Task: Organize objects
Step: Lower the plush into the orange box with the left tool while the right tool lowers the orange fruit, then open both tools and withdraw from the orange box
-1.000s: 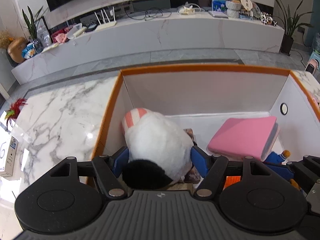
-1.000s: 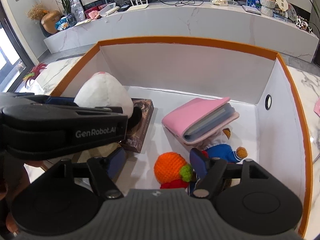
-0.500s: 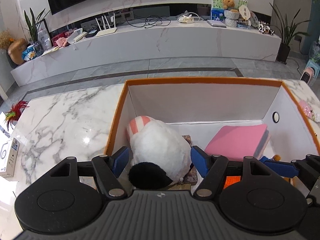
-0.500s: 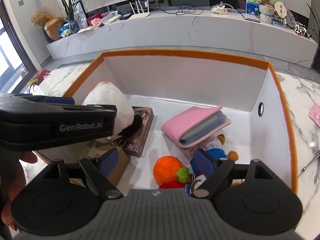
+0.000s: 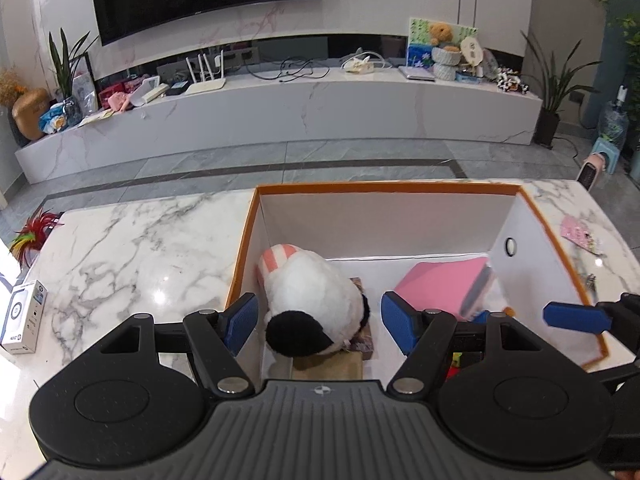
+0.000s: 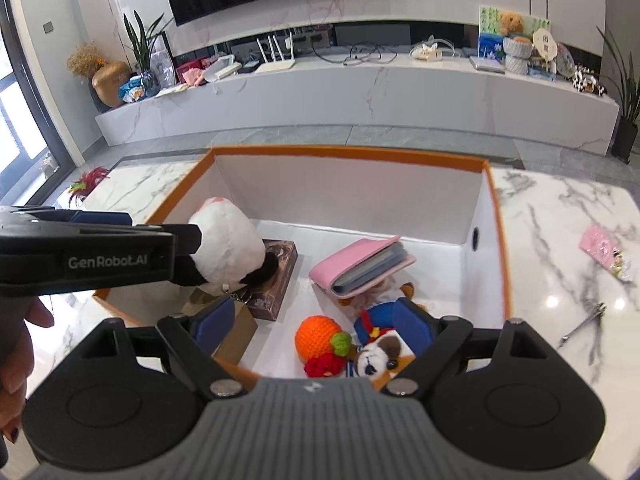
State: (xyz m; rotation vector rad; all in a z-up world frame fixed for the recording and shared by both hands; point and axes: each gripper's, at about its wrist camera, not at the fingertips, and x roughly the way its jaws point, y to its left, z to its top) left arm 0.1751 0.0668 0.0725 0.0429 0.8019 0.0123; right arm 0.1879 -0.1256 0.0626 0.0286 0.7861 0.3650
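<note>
Showing orange knit toy (image 6: 318, 338) only in right view, white plush (image 5: 312, 300) in both

White-and-black plush toy (image 5: 312, 300) (pink-striped ear), pink album (image 6: 360, 266), orange-rimmed box (image 5: 384, 189)

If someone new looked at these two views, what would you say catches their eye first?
Probably the white box with the orange rim on the marble table, with toys inside. A white plush toy sits at its left end on a brown box, between the open fingers of the left gripper. To the right, a pink album leans on a blue-clothed doll beside an orange knitted toy.
</note>
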